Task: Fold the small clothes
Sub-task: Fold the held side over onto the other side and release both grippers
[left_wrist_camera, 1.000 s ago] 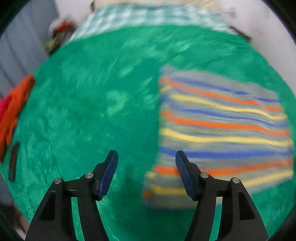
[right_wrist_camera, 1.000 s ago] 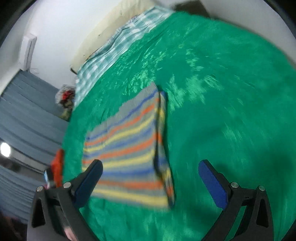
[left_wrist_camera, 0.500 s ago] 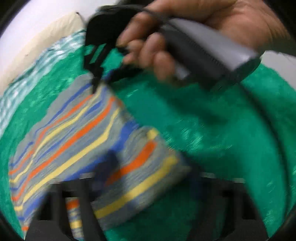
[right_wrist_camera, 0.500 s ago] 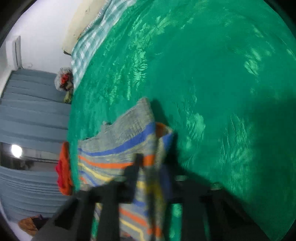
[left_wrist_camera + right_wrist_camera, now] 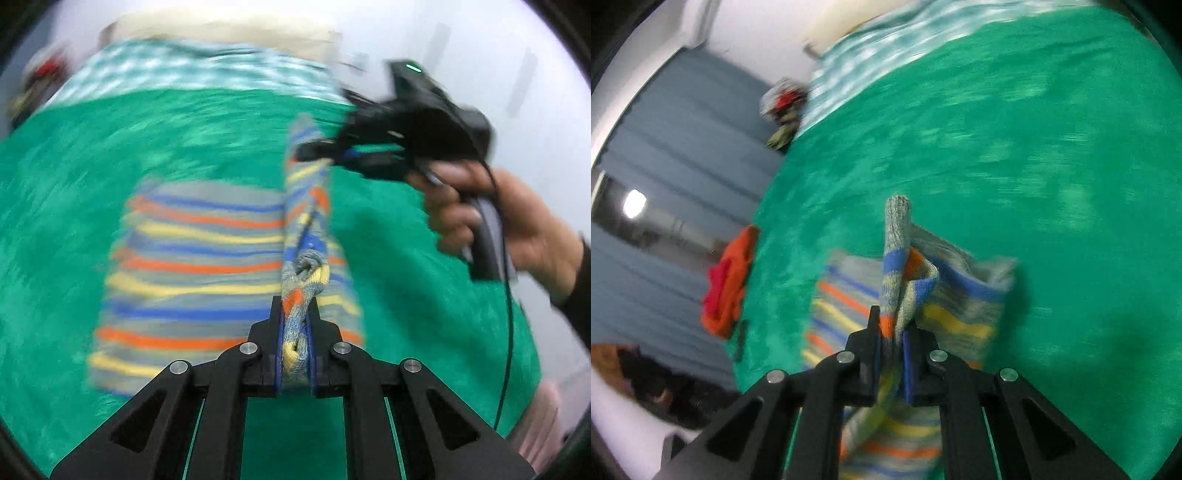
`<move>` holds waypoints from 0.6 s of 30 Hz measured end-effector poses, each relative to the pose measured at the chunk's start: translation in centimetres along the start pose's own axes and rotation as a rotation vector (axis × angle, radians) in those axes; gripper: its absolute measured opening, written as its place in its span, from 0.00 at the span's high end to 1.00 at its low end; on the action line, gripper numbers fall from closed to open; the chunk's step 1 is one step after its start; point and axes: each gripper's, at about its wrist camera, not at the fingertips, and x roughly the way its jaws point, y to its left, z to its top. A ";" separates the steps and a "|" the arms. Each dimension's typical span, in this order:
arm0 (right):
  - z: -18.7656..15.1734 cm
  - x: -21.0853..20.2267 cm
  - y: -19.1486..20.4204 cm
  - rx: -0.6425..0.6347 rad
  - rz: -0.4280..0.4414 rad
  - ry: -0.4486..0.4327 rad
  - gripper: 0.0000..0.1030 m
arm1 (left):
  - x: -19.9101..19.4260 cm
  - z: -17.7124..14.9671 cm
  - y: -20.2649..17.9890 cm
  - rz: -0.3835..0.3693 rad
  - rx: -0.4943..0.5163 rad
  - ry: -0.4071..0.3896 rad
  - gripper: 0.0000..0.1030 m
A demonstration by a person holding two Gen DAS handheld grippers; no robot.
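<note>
Black left claw (image 5: 295, 343) with silver screws, blue pads (image 5: 279, 354), black sleeve (image 5: 576, 291), thin cable (image 5: 509, 332)

Striped garment (image 5: 195, 258) on blanket (image 5: 74, 177), clothes pile (image 5: 729, 280) leftward

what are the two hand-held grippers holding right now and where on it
Both hold the striped knit garment: the left hand-held gripper and the right hand-held gripper each pinch its lifted edge, at opposite ends.
</note>
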 end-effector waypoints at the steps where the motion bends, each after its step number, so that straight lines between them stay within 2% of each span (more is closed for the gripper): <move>1: 0.1 1.3 1.2 -0.014 0.006 0.010 0.91 | -0.6 -0.4 2.0 0.031 -0.032 0.001 0.92; 3: 0.4 5.0 3.7 -0.033 0.017 0.037 0.91 | -0.7 -0.7 5.3 0.062 -0.096 0.009 0.92; 8: 0.6 12.9 7.2 -0.055 0.009 0.095 0.91 | 0.0 -3.0 9.5 0.120 -0.160 0.045 0.92; 9: 0.5 13.9 7.4 -0.053 0.010 0.100 0.91 | 0.3 -3.8 10.0 0.144 -0.164 0.053 0.88; 10: 0.3 15.4 7.7 -0.054 0.013 0.104 0.90 | 1.1 -3.9 11.1 0.174 -0.172 0.076 0.76; 11: 0.1 16.1 7.9 -0.057 0.022 0.102 0.82 | 2.4 -3.2 12.1 0.190 -0.185 0.095 0.72; 12: -0.2 16.8 7.9 -0.057 0.023 0.097 0.78 | 2.1 -3.4 13.1 0.201 -0.208 0.101 0.57; 13: -0.4 17.4 7.9 -0.046 0.020 0.086 0.58 | 1.0 -3.8 13.8 0.202 -0.240 0.088 0.45; 14: -0.5 17.1 7.9 -0.023 0.029 0.057 0.48 | 0.1 -3.8 14.2 0.202 -0.260 0.069 0.42; 16: -0.4 15.1 7.5 0.006 0.085 -0.020 0.48 | -1.6 -3.6 14.5 0.204 -0.264 0.027 0.38; 18: -0.7 12.0 7.3 0.001 0.085 -0.090 0.48 | -2.2 -3.1 13.7 0.189 -0.226 0.016 0.36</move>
